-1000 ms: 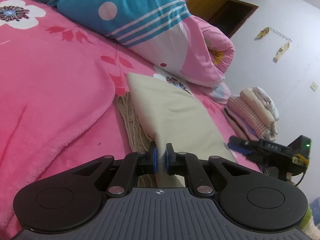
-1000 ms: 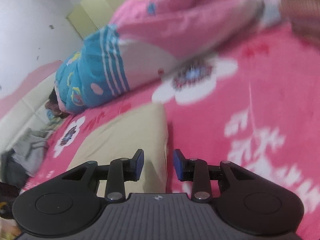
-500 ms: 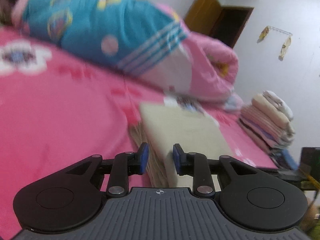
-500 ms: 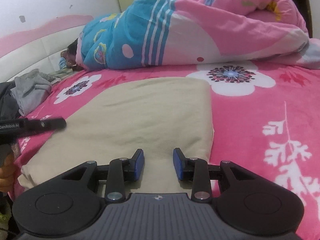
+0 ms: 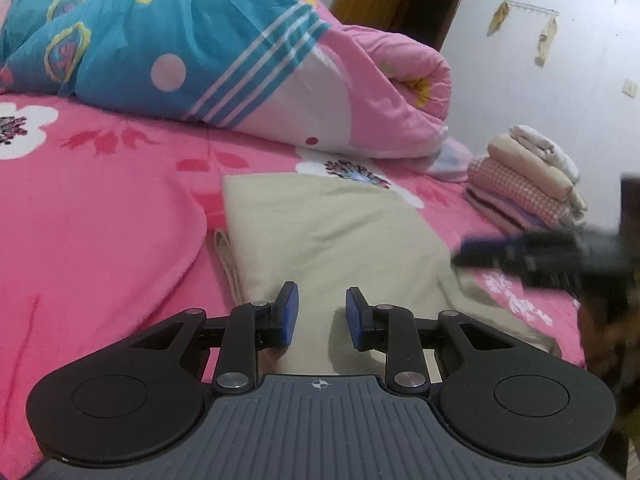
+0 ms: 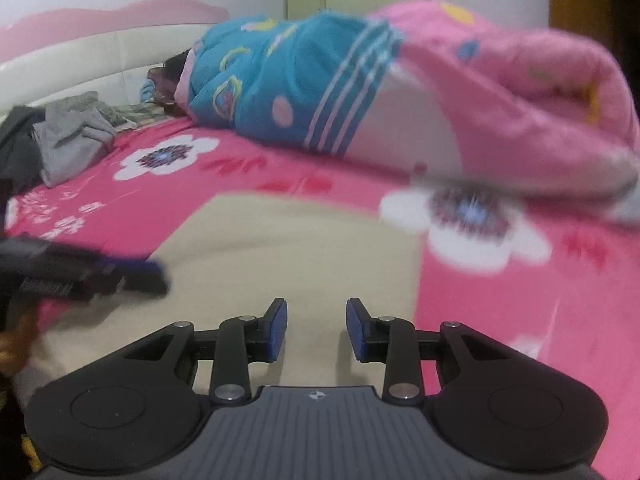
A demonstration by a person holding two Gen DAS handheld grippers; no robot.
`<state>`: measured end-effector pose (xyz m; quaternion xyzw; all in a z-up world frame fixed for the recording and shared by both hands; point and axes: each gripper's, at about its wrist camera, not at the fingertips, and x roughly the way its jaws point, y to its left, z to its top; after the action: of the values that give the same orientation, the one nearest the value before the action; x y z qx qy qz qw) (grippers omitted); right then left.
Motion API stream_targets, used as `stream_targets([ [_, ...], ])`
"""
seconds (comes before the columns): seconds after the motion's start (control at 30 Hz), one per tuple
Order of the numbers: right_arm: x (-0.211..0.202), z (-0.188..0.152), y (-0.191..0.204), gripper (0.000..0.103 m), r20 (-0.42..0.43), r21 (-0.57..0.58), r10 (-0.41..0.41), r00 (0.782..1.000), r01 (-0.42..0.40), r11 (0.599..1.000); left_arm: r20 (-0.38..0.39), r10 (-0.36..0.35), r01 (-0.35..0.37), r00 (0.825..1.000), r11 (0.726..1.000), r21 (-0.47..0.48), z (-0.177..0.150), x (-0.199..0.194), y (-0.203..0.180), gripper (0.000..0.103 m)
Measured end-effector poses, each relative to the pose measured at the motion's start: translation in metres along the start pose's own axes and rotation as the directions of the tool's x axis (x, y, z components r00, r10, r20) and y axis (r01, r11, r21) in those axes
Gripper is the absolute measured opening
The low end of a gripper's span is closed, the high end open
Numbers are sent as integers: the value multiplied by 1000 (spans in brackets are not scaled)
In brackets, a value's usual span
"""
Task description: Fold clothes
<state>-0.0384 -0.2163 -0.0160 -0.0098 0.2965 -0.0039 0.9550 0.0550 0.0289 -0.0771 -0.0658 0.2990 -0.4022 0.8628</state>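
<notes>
A beige folded garment lies flat on the pink floral bedspread; it also shows in the right wrist view. My left gripper is open and empty, just above the garment's near edge. My right gripper is open and empty over the garment's near part. Each gripper appears blurred in the other's view: the right one at the garment's right side, the left one at its left side.
A rolled blue and pink quilt lies across the far side of the bed. A stack of folded clothes sits at the bed's right end. Grey and dark clothes lie by the white headboard.
My left gripper let go of the beige garment's edge and opened, then drew back. The garment now lies flat. My right gripper stayed open and swung over the garment.
</notes>
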Motion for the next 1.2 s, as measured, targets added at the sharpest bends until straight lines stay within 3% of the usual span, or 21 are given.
stream_targets([
  [0.1,26,15,-17,35,-14,-15,13,1000,-13,1000,-5,-10,10,1000,1000,-12,-1,0,4,26],
  [0.2,69,6,-33,35,-114,32,58,992,-55,998,-14,-9,9,1000,1000,-10,-3,3,5,26],
  [0.3,72,6,-43,34,-111,89,102,989,-93,992,-18,-13,13,1000,1000,-13,-2,4,6,26],
  [0.5,76,34,-47,34,-71,119,90,993,-81,990,-17,-15,15,1000,1000,-8,-2,3,6,26],
  [0.6,115,22,-58,33,-136,183,97,986,-71,981,-13,-15,15,1000,1000,-9,-2,2,6,26],
  [0.7,114,28,-62,33,-149,204,87,985,-55,977,-13,-18,18,1000,1000,-18,-1,2,6,26],
  [0.8,102,48,-51,35,-168,176,46,985,-16,984,-12,-18,17,1000,1000,-18,-1,1,6,26],
  [0.93,89,75,-17,35,-120,118,183,976,-169,979,-11,-17,16,1000,1000,-17,-1,1,5,26],
  [1.07,126,79,27,34,-212,65,286,934,-278,958,-10,-15,15,1000,1000,-16,-2,2,5,26],
  [1.2,166,77,34,41,-240,105,247,939,-228,968,-10,-10,10,1000,1000,-4,-4,2,4,26],
])
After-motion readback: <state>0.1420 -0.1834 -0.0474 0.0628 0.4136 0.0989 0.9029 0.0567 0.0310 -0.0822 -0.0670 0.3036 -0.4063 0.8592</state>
